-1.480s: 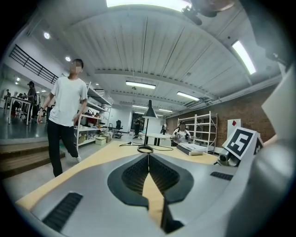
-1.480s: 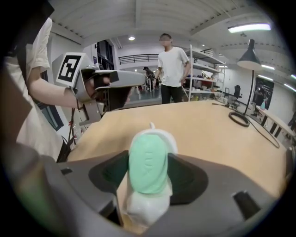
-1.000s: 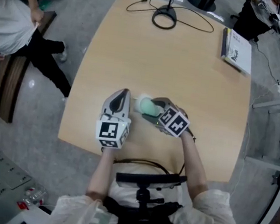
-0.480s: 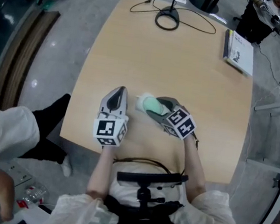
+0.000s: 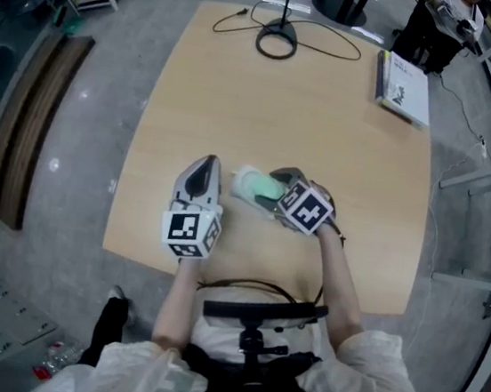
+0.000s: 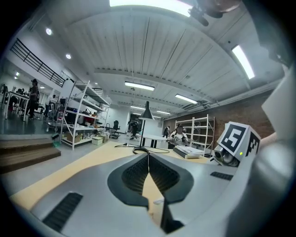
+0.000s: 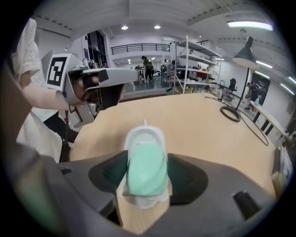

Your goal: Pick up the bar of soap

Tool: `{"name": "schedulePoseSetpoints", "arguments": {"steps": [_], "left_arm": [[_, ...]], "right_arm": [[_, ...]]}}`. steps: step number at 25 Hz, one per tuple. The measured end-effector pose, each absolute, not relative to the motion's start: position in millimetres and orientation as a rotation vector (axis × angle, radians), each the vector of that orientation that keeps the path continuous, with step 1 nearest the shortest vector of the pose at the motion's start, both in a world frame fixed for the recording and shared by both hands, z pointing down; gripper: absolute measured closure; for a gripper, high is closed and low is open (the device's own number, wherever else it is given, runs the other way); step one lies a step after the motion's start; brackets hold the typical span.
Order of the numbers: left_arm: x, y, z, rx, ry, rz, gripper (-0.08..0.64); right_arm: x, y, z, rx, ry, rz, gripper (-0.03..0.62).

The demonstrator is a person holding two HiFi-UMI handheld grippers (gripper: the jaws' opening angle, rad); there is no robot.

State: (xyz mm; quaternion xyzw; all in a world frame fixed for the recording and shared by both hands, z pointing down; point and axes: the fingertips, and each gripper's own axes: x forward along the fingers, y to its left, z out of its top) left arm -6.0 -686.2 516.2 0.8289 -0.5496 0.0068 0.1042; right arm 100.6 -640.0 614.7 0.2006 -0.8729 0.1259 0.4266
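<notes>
A mint-green bar of soap (image 5: 261, 185) lies in a white soap dish (image 5: 239, 181) on the wooden table (image 5: 326, 129), near its front edge. My right gripper (image 5: 264, 190) reaches in from the right, and its pads sit against both long sides of the soap (image 7: 147, 169). The dish (image 7: 144, 134) pokes out past the jaws, and the soap sits tilted in it. Just left of the dish, my left gripper (image 5: 207, 164) points away from me. It is shut and holds nothing, with its fingertips meeting in the left gripper view (image 6: 148, 158).
A black lamp base (image 5: 277, 41) with a loose cable stands at the table's far edge. A book (image 5: 404, 86) lies at the far right corner. A wooden bench (image 5: 27, 117) is on the floor to the left, and shelving stands beyond the table.
A person who stood at the left has walked out of view. The head view has shifted slightly. Both grippers and the soap stay where they were.
</notes>
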Motion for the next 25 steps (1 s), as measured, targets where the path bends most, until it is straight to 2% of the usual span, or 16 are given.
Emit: {"name": "schedulePoseSetpoints", "arguments": {"steps": [9,20,25], "left_arm": [[-11,-687,514,2.434,-1.641,0.005,0.548],[-16,-688,514,2.426,-1.648,0.007,0.548],[-14,-687,515,2.424,-1.643,0.01,0.548]], "right_arm": [[103,-640,630,0.387,-1.984,0.283,0.305],[101,-634,624,0.422,-2.077,0.131,0.31],[105,-634,625,0.403,-2.026,0.222,0.31]]}}
